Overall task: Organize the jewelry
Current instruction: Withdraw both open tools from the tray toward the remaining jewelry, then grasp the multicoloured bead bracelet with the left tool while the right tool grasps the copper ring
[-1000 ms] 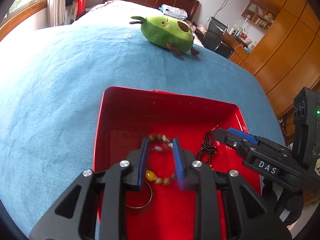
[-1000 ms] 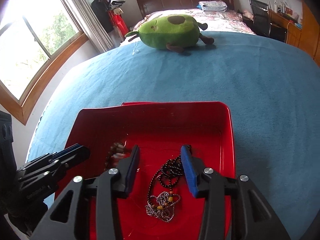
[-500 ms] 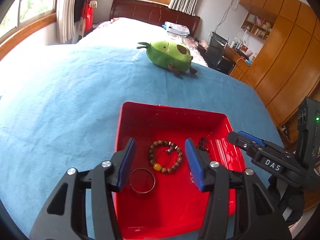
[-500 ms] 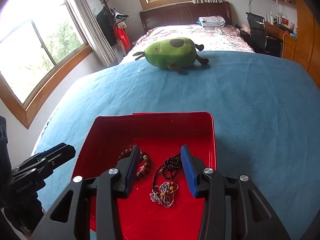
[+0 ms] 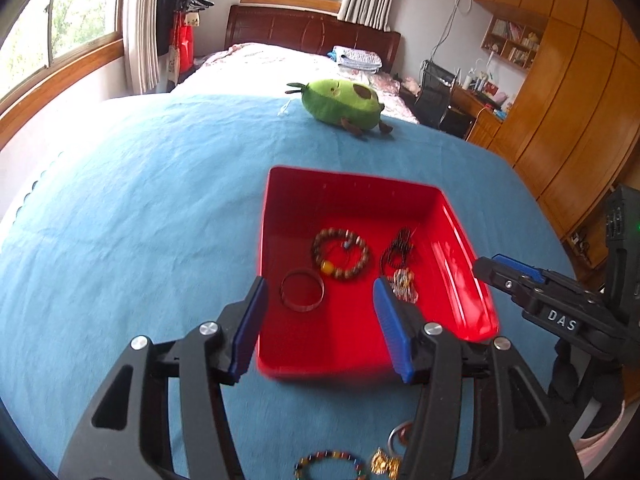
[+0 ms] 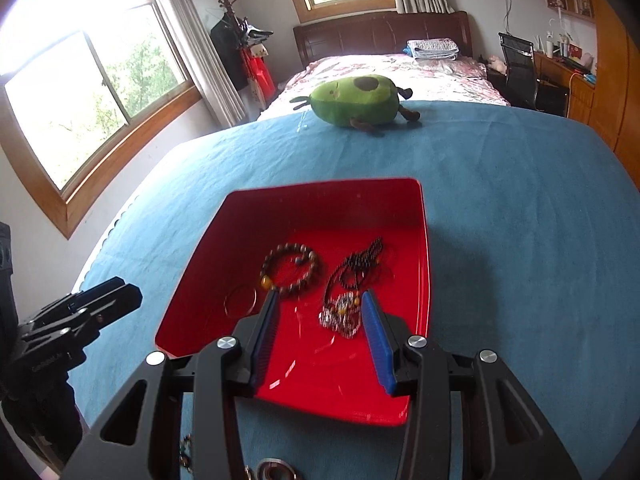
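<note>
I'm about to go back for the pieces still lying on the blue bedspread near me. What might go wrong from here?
1. The multicoloured bead bracelet, gold trinket and ring-shaped piece lie close together behind the left gripper, partly hidden, so a grab may catch two.
2. In the red plastic tray, the black beaded necklace is piled loosely; anything dropped on it may tangle.
3. The right gripper is close beside the left; they may collide.

Left wrist view: taken from above the near edge of the red tray (image 5: 280, 216), angled down toward 12 o'clock, tray seen close. Right wrist view: likewise angled down, set further right. Shared: red tray (image 6: 424, 240), blue bedspread (image 5: 140, 208), avocado plush (image 6: 356, 100) at 12 o'clock.
</note>
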`<control>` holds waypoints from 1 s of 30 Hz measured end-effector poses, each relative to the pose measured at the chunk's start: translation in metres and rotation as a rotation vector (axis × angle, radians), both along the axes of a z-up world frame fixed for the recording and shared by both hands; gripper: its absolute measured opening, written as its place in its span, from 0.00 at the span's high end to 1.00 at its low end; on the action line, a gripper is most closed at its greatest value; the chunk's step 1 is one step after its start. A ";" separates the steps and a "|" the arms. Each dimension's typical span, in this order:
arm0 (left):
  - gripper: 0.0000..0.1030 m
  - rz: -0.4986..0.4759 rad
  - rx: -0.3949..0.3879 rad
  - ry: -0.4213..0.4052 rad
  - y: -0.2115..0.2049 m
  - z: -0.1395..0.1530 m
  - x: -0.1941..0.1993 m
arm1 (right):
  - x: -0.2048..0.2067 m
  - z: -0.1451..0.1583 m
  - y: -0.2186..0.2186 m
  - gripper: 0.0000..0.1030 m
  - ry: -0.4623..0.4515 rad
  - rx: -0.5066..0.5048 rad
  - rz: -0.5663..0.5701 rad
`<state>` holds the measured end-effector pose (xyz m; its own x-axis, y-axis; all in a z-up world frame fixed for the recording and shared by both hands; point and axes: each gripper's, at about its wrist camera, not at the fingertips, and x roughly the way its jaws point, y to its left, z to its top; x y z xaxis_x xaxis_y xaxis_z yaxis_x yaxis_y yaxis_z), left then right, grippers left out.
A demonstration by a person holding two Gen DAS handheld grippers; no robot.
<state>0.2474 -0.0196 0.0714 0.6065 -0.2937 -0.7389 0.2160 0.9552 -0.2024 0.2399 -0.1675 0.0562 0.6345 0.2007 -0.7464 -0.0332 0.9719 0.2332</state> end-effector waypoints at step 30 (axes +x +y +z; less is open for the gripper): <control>0.50 -0.065 0.087 0.214 0.036 -0.108 -0.094 | -0.118 -0.093 0.020 0.63 0.160 0.130 0.057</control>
<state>0.1537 0.0162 -0.0370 0.4157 -0.2564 -0.8726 0.2384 0.9566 -0.1676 0.1221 -0.1472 -0.0363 0.4951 0.3336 -0.8022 -0.0396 0.9310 0.3628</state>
